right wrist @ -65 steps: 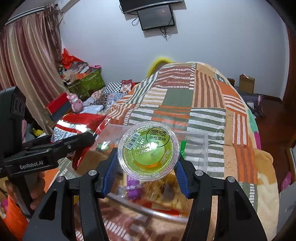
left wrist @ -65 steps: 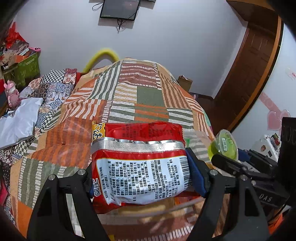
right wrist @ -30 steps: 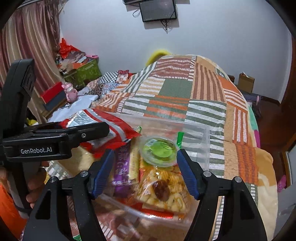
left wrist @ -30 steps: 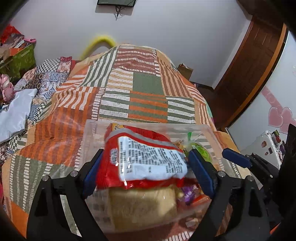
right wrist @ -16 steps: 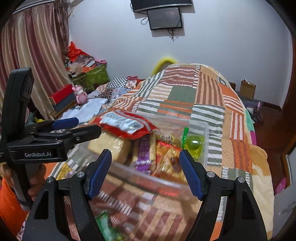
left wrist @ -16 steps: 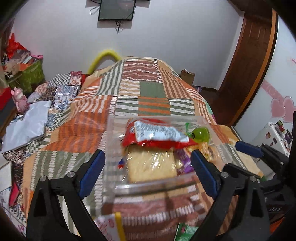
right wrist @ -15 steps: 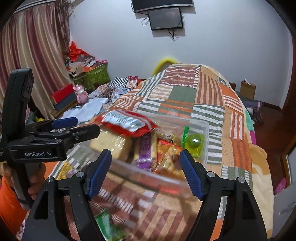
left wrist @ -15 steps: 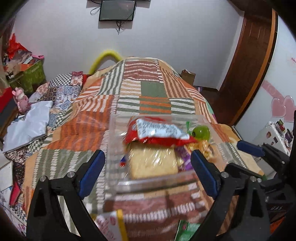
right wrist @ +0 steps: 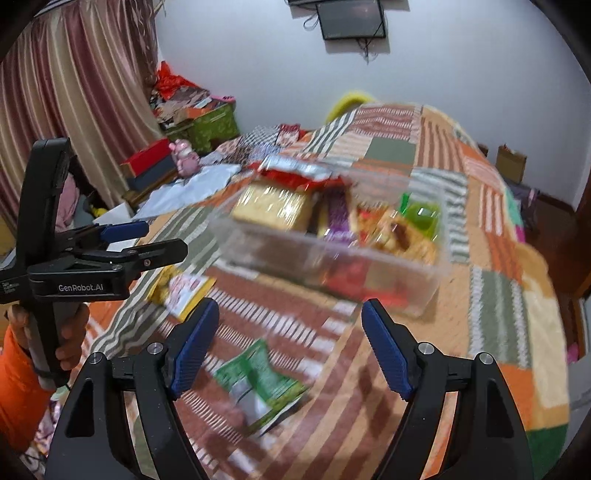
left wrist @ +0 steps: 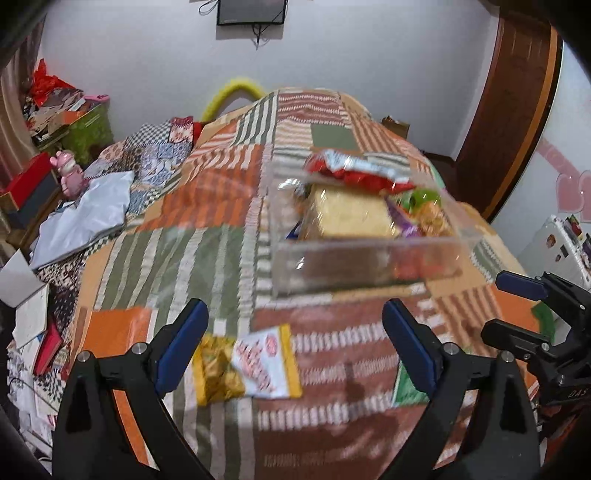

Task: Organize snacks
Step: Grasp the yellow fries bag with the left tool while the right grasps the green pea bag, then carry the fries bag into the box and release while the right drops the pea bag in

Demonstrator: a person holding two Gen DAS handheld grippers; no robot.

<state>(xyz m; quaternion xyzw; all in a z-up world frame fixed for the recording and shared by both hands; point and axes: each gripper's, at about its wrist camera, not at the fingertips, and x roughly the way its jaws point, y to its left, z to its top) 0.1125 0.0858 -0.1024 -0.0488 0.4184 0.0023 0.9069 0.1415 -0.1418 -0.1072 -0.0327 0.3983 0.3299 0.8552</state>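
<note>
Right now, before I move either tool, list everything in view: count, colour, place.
clear plastic bin: 1, transparent, on the patchwork quilt
red snack bag: 1, red and silver, on top of the bin's contents
yellow bread pack: 1, pale yellow, in the bin
purple packet: 1, purple, in the bin
green jelly cup: 1, green, bin's far right corner
yellow and white packet: 1, loose on the quilt, near side
green packet: 1, green and white, loose on the quilt
pink toy: 1, far left
wall screen: 1, black
left tool: open, empty
right tool: open, empty
</note>
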